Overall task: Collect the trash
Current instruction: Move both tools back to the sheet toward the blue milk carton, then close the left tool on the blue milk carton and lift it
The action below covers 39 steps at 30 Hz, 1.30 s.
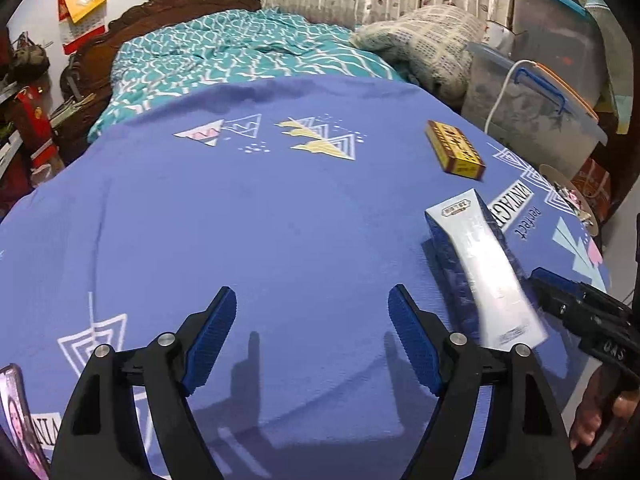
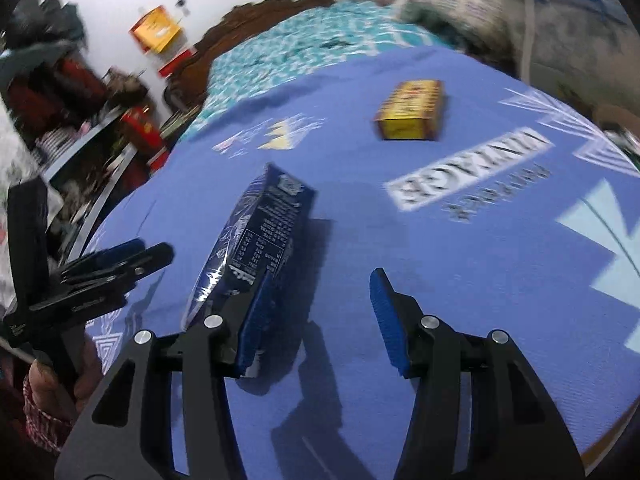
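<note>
A long blue and silver carton (image 1: 482, 268) lies on the blue cloth (image 1: 280, 220), to the right of my left gripper (image 1: 312, 340), which is open and empty above the cloth. In the right wrist view the same carton (image 2: 260, 236) stands tilted just outside the left finger of my right gripper (image 2: 318, 320), which is open; whether it touches that finger is unclear. A small yellow and brown box (image 1: 456, 150) lies farther back; it also shows in the right wrist view (image 2: 412, 110).
A bed with a teal patterned cover (image 1: 224, 56) and a pillow (image 1: 424, 40) lies behind the cloth. Clear plastic storage bins (image 1: 532, 104) stand at the right. Cluttered shelves (image 2: 80, 112) are at the left. A phone (image 1: 16, 420) lies at the near left edge.
</note>
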Tool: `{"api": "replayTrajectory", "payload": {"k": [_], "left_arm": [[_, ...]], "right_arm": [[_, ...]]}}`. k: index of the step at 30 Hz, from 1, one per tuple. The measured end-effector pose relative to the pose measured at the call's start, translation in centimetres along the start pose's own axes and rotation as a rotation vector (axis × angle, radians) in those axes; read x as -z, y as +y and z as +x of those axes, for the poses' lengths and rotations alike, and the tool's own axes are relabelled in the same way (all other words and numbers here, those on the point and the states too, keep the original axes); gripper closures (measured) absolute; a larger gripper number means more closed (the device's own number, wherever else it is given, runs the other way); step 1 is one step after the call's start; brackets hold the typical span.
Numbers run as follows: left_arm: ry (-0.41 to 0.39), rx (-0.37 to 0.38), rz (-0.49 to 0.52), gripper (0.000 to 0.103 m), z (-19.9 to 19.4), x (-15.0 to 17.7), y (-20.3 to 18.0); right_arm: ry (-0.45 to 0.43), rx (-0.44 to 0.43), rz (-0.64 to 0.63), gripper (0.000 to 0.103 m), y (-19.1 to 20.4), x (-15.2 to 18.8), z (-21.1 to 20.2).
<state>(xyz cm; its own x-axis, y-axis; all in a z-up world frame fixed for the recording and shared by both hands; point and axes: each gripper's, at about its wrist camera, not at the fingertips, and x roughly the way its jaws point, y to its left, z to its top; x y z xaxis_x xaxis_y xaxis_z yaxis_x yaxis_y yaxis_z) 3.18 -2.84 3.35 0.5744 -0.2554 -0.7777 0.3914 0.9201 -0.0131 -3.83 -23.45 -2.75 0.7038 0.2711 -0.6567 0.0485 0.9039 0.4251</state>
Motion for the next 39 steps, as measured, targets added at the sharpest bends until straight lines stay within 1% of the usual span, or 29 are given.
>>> {"api": "replayTrajectory", "payload": {"k": [6,8,11,15,18,19,20,22,25,27,31,35,39], "left_arm": [[-0.006,-0.013,-0.040,0.027,-0.4,0.0,1.6],[-0.006,-0.018,-0.050,0.027,-0.4,-0.1,1.9],[-0.004,-0.020,-0.064,0.027,-0.5,-0.2,2.3],[-0.001,-0.014,-0.053,0.026,-0.3,-0.4,1.7],[0.002,0.000,-0.036,0.021,0.0,-0.5,0.8],[0.002,0.003,-0.031,0.020,0.1,-0.6,0.5],[0.002,0.008,-0.023,0.020,0.2,-0.7,0.1],[0.005,0.017,-0.013,0.019,0.3,-0.9,-0.6],[0.004,0.034,-0.004,0.015,0.3,-1.3,-1.4],[-0.002,0.046,0.004,0.011,0.2,-1.6,-2.1],[-0.002,0.066,0.019,0.009,0.3,-2.1,-3.5],[0.004,0.096,0.033,0.009,0.7,-2.4,-5.0],[0.021,0.119,0.076,0.009,1.2,-2.2,-6.9]], "right_arm": [[0.013,-0.110,-0.075,0.049,4.3,-0.5,0.6],[-0.001,-0.116,-0.080,0.049,4.5,-0.5,0.2],[-0.021,-0.108,-0.029,0.049,2.9,-0.5,-0.5],[-0.061,-0.078,0.073,0.049,-1.6,-0.9,-1.7],[-0.070,-0.027,0.128,0.049,-4.5,-0.8,-2.3],[-0.071,-0.011,0.145,0.047,-5.3,-0.6,-2.4],[-0.073,0.004,0.161,0.042,-6.1,-0.3,-2.4],[-0.081,0.028,0.193,0.035,-7.4,0.2,-2.7],[-0.083,0.049,0.209,0.033,-8.0,1.0,-3.1],[-0.084,0.063,0.206,0.031,-7.6,1.4,-3.4],[-0.082,0.068,0.198,0.028,-7.2,1.8,-3.5],[-0.076,0.082,0.159,0.023,-5.7,1.7,-3.1],[-0.077,0.085,0.146,0.022,-5.5,1.6,-3.1]]}}
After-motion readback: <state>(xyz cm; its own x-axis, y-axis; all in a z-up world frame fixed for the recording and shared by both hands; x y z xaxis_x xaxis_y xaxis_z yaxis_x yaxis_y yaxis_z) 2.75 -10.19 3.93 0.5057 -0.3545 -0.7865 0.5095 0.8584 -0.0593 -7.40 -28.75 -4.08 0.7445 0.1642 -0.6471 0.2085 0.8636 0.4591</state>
